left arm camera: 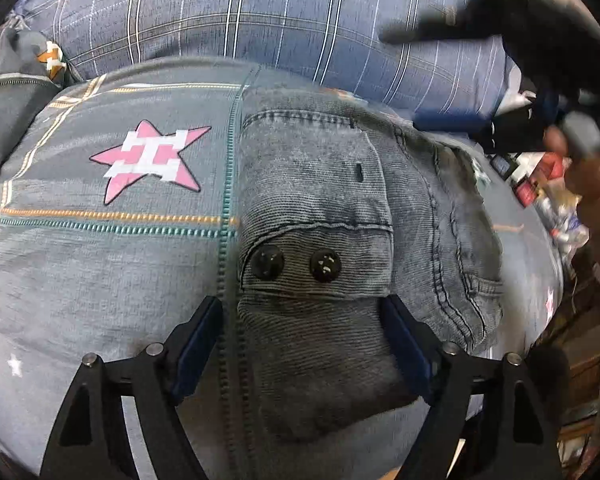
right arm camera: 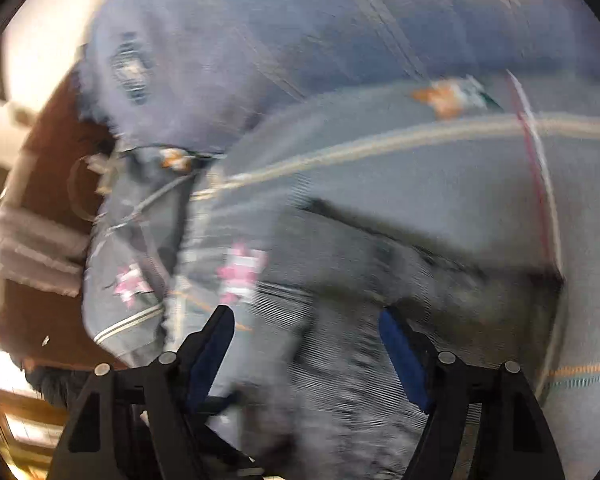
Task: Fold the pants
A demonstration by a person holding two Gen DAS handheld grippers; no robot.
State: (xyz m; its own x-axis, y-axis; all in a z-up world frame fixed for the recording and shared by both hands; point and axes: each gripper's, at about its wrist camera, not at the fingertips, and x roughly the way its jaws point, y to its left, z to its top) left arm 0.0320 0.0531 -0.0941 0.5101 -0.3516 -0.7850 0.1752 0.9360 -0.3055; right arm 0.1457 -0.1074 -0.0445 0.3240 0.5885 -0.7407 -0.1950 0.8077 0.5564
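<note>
Grey corduroy pants [left arm camera: 323, 208] lie on a grey bedspread [left arm camera: 100, 264] with a pink star. The waist end with two black buttons [left arm camera: 296, 262] points toward me in the left wrist view. My left gripper [left arm camera: 301, 312] is open, its blue-padded fingers [left arm camera: 200, 340] on either side of the waistband end, just above the cloth. In the blurred right wrist view the pants [right arm camera: 379, 280] lie ahead and under my right gripper [right arm camera: 305, 320], which is open with the cloth between its fingers [right arm camera: 403, 356]. The right gripper also shows as a dark blur in the left wrist view [left arm camera: 539, 32].
A blue plaid pillow or cover [left arm camera: 260, 16] lies behind the pants. Small cluttered items [left arm camera: 547, 184] sit off the bed at right. In the right wrist view the bed edge and a brown floor [right arm camera: 48, 184] are at left.
</note>
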